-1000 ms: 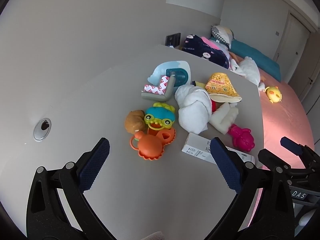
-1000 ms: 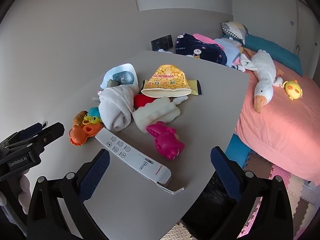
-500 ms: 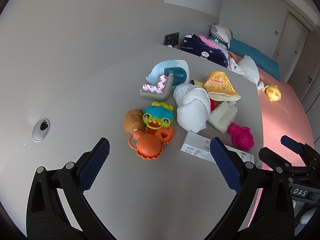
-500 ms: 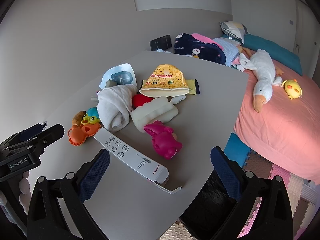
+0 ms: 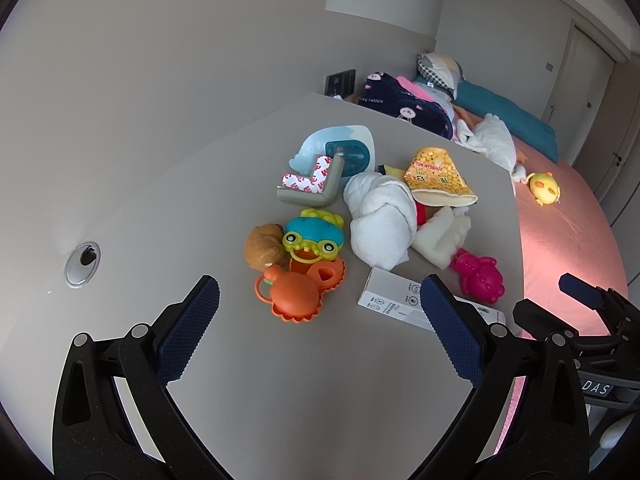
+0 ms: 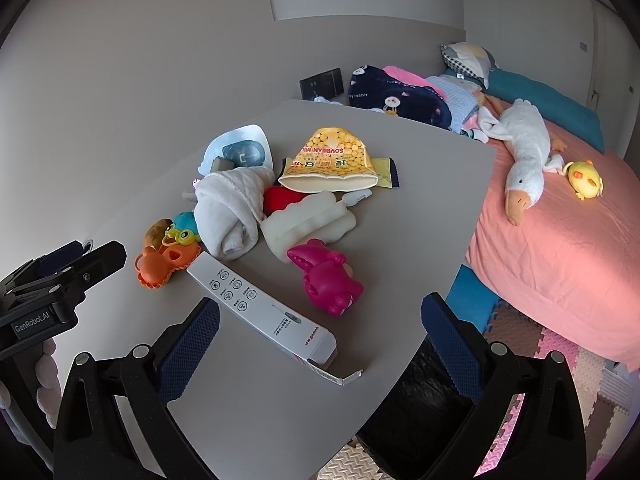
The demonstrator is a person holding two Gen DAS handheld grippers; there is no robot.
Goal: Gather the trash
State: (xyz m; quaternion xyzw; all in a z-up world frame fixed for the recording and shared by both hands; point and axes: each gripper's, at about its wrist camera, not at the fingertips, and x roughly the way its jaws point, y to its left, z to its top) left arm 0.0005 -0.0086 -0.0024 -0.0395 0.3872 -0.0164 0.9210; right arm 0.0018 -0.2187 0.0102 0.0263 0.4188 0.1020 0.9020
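A pile of clutter lies on the grey table. Trash in it includes a long white carton with an open flap, a yellow soybean-milk bag, a yellow wrapper behind the bag, a blue-and-white blister pack and a grey corner strip with red-printed tape. My left gripper hovers open above the table, short of the orange toy. My right gripper is open over the carton's near end. Both hold nothing.
Toys mix with the trash: a pink figure, a frog-faced rattle, a brown plush, a rolled white towel, white foam. A bed with a goose plush stands right. A black bag hangs below the table edge.
Both grippers have drawn back slightly from the pile, the right one also drifting a little right. Nothing on the table has moved, and both stay open.
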